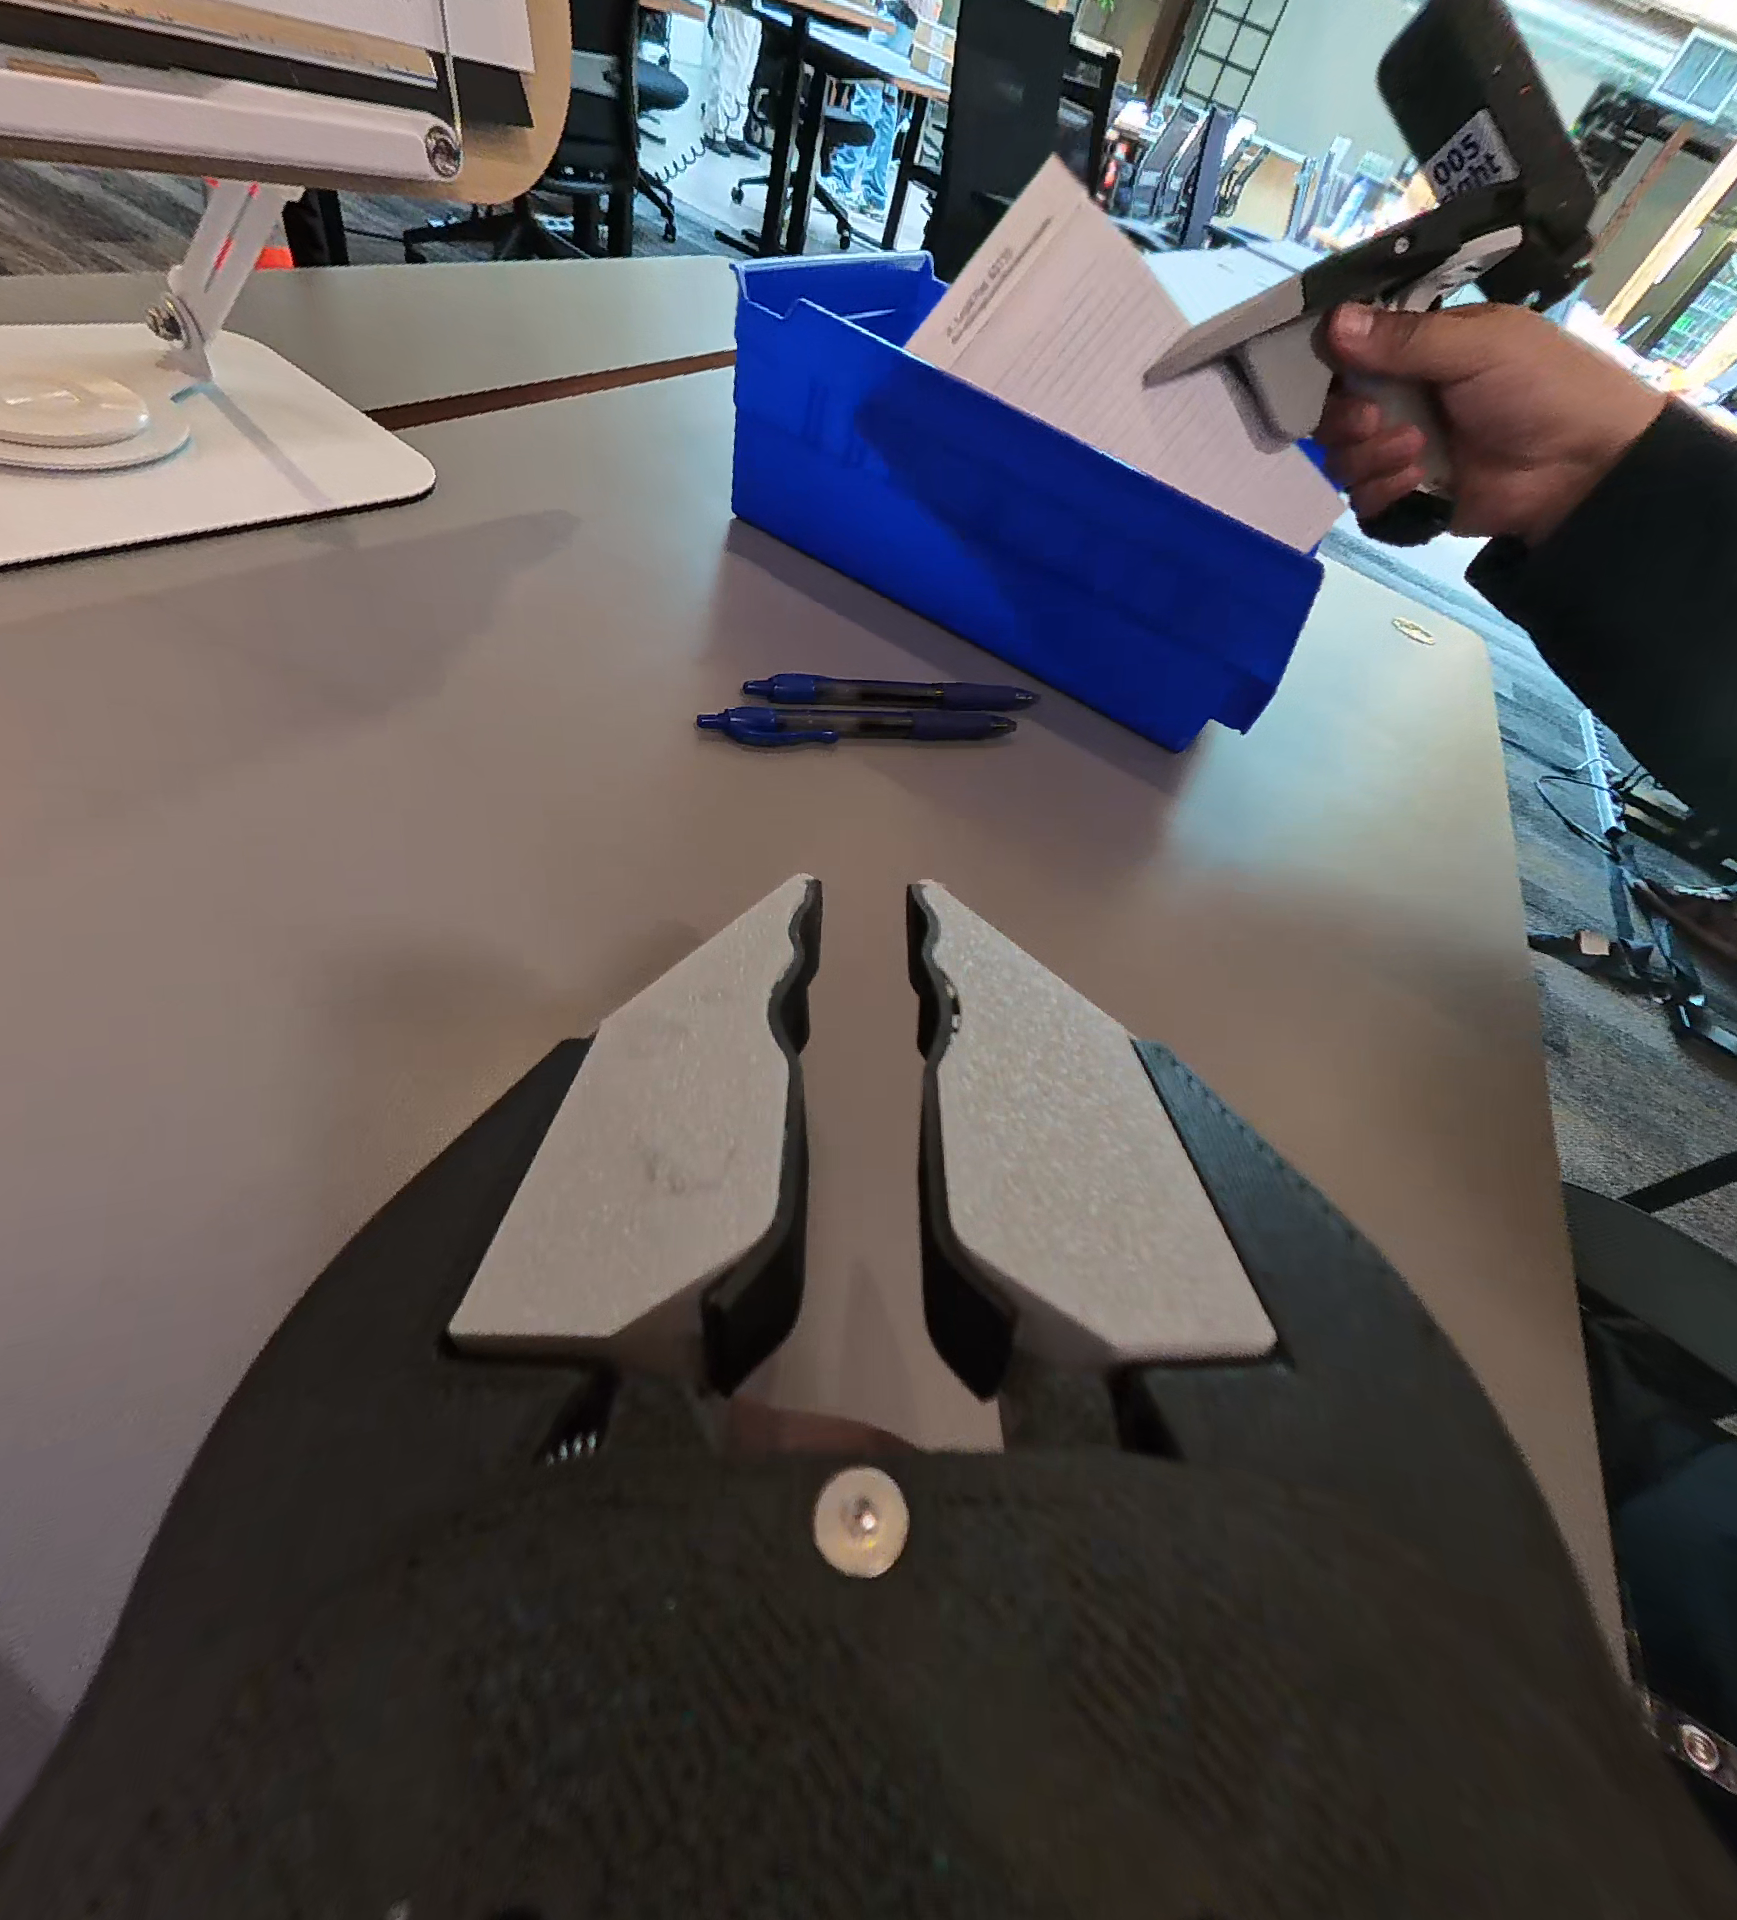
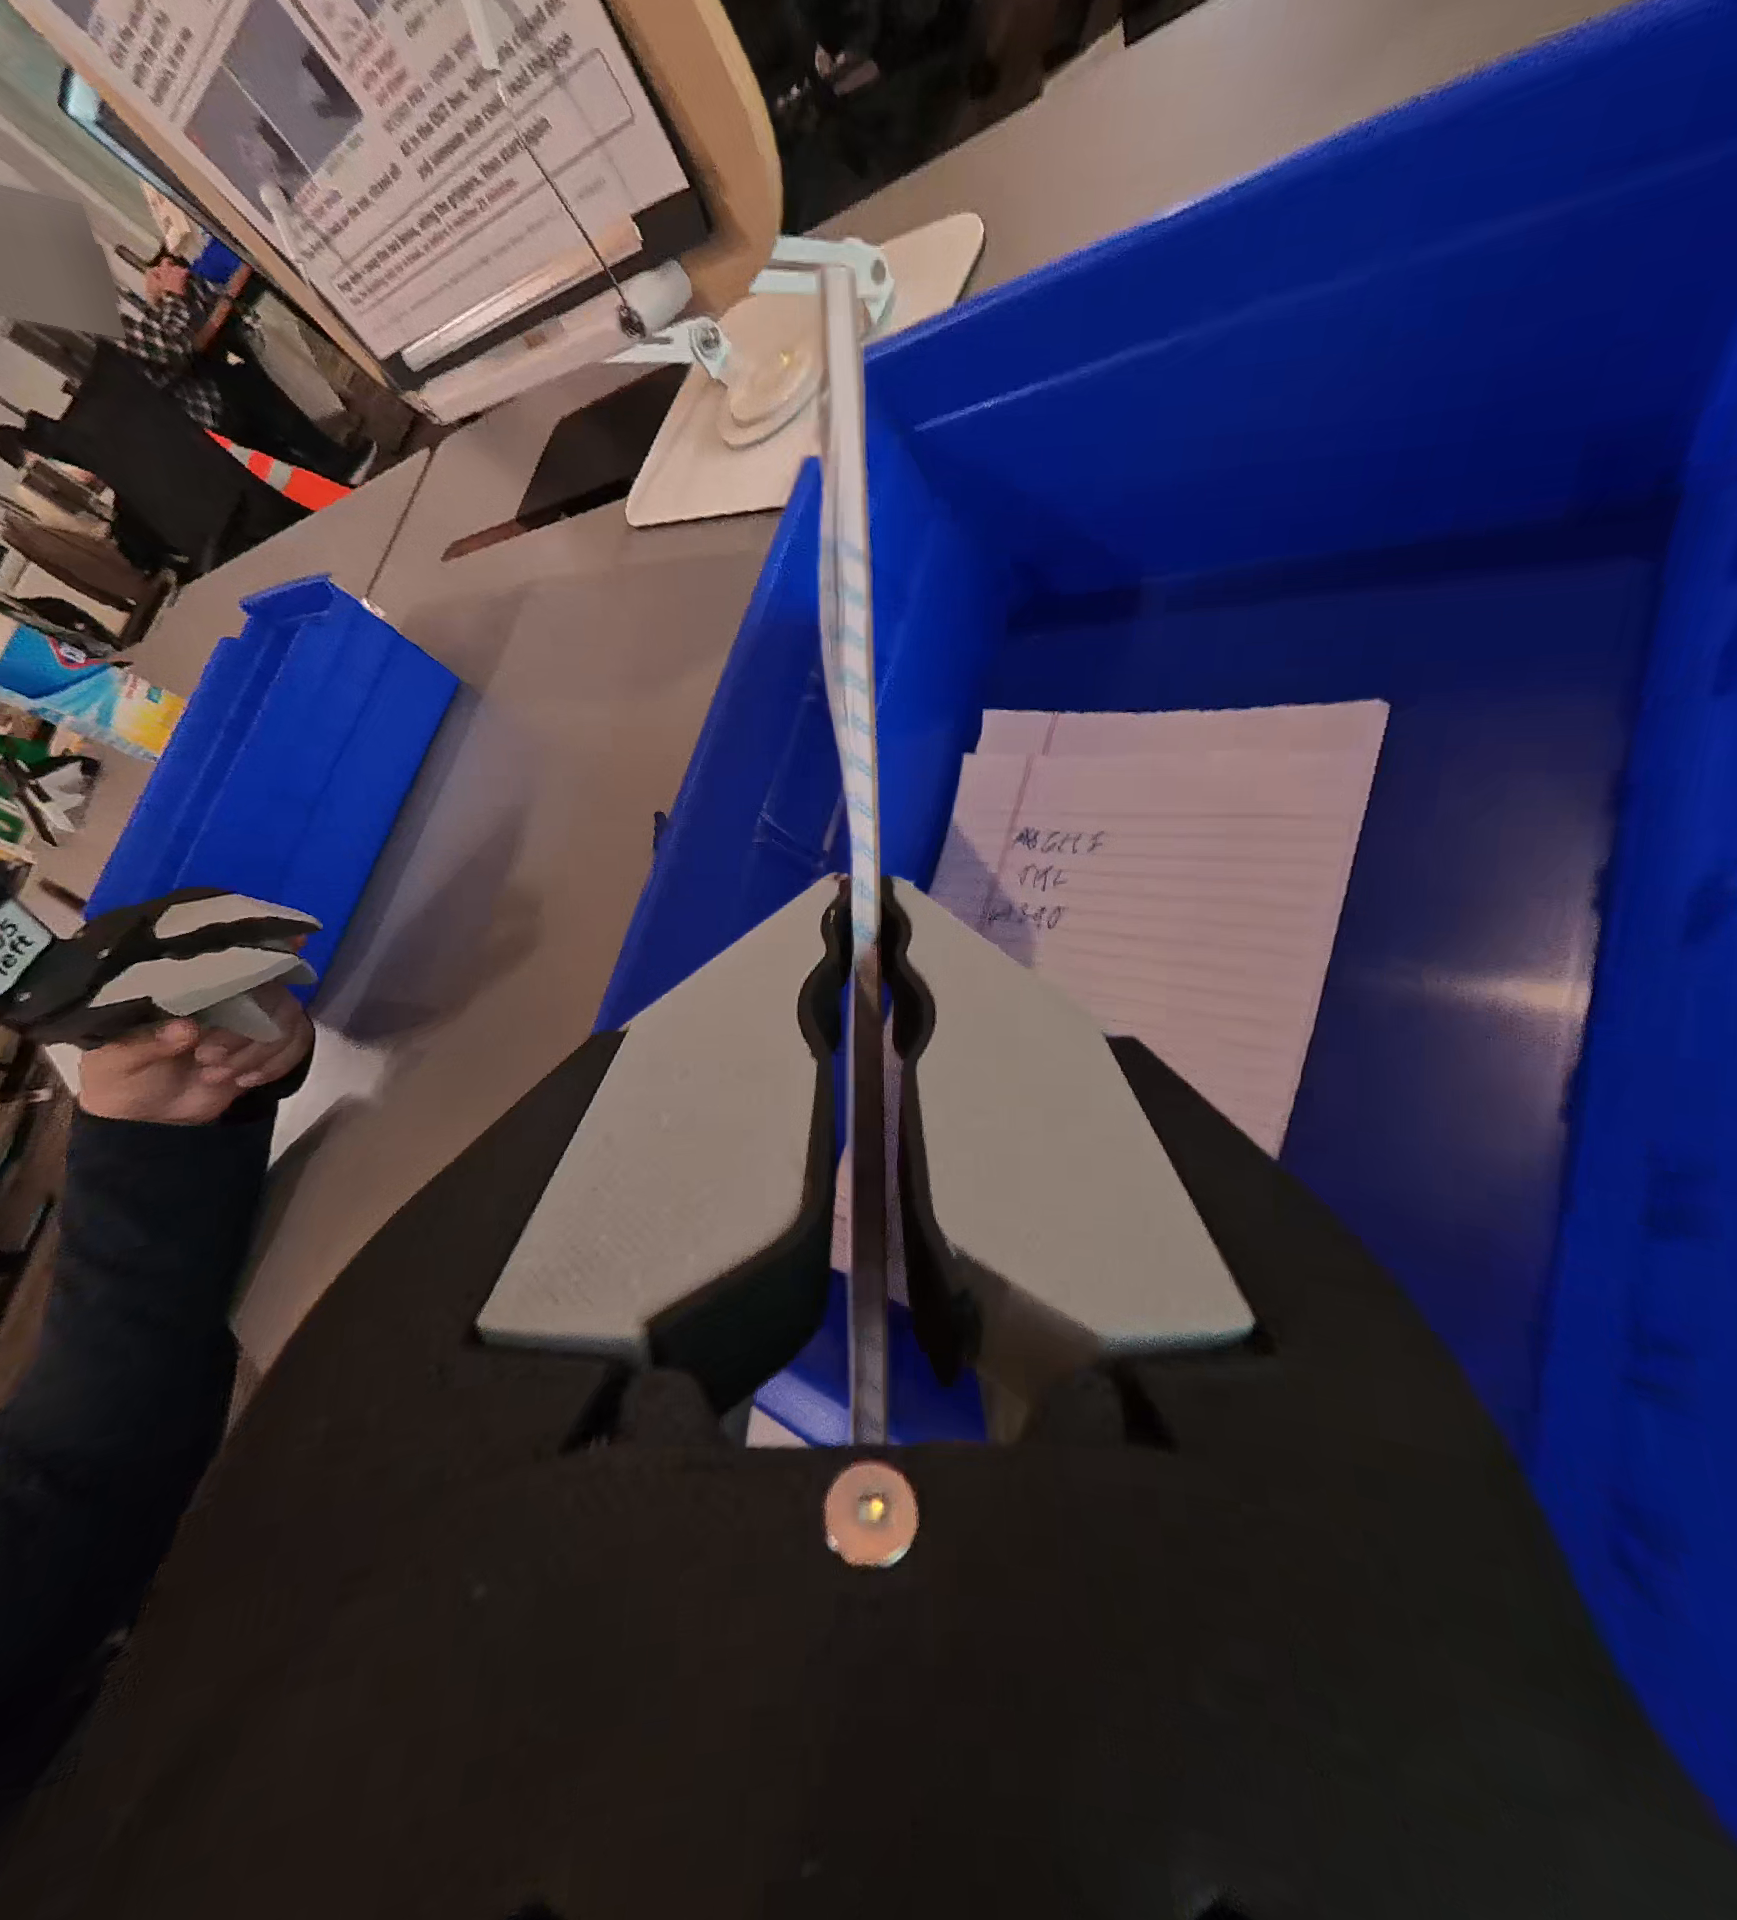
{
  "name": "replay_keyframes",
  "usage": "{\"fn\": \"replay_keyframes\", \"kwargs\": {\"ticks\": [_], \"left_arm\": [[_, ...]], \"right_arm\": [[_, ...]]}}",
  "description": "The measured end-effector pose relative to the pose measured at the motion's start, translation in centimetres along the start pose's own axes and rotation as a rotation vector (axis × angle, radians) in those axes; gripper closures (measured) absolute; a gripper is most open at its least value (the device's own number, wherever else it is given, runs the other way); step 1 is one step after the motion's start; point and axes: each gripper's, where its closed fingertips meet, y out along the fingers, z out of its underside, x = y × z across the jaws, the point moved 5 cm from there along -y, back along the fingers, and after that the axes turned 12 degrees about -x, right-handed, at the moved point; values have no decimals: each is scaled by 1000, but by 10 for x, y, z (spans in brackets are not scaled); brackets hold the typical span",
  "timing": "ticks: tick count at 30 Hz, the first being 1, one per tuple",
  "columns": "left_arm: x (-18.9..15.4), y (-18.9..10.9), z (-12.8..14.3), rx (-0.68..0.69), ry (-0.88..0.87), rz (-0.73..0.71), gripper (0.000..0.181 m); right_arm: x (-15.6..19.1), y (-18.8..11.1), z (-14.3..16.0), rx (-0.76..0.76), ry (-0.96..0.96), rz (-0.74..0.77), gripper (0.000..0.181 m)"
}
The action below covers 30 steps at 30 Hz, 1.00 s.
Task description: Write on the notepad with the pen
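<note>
Grey table [image 1: 324, 779] — two pens [image 1: 869, 707], two blue bins [image 2: 1674, 727].

I'm working in an open-plan office or lab space: my grey desk [image 1: 324, 779] carries a white monitor stand [image 1: 168, 416] and a blue storage bin [image 1: 999, 520]; behind it stand rows of desks with black office chairs [image 1: 635, 94], carpeted floor and cables [image 1: 1612, 821]. An instruction sheet [image 2: 448, 135] hangs on a board nearby
</note>
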Motion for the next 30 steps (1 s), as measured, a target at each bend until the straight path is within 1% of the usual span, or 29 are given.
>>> {"fn": "replay_keyframes", "kwargs": {"ticks": [2,5,6,8,10,12,14,17,19,20,22,25,28,30], "left_arm": [[-1,0,0,1,0,3,167],[-1,0,0,4,4,0,166],[-1,1,0,5,4,0,166],[-1,1,1,7,4,0,166],[0,1,1,9,4,-4,165],[-1,1,1,10,4,-3,165],[-1,1,1,7,6,-3,165],[-1,1,0,8,3,-1,165],[-2,1,0,8,6,-1,165],[-2,1,0,7,5,-1,165],[-1,0,0,5,2,-1,165],[-1,0,-1,3,-2,2,164],[-2,0,-2,-3,-1,7,164],[-3,-1,-2,-6,-6,11,164]], "right_arm": [[-6,-2,-1,1,-72,75,179],[-6,-10,-11,-28,-252,204,158],[1,-12,-15,-42,-299,208,162],[19,-15,-24,-81,-384,208,159],[46,-17,-32,-127,-477,182,158],[77,-13,-31,-130,-554,124,157],[108,-1,-18,-73,-601,55,154],[143,26,14,68,-643,-4,143],[160,48,41,177,-676,-37,143],[165,59,54,225,-706,-44,147],[165,82,76,319,-782,-3,162],[149,115,100,454,-845,90,161],[126,138,110,550,-914,198,156],[115,148,116,607,-942,235,161]]}}
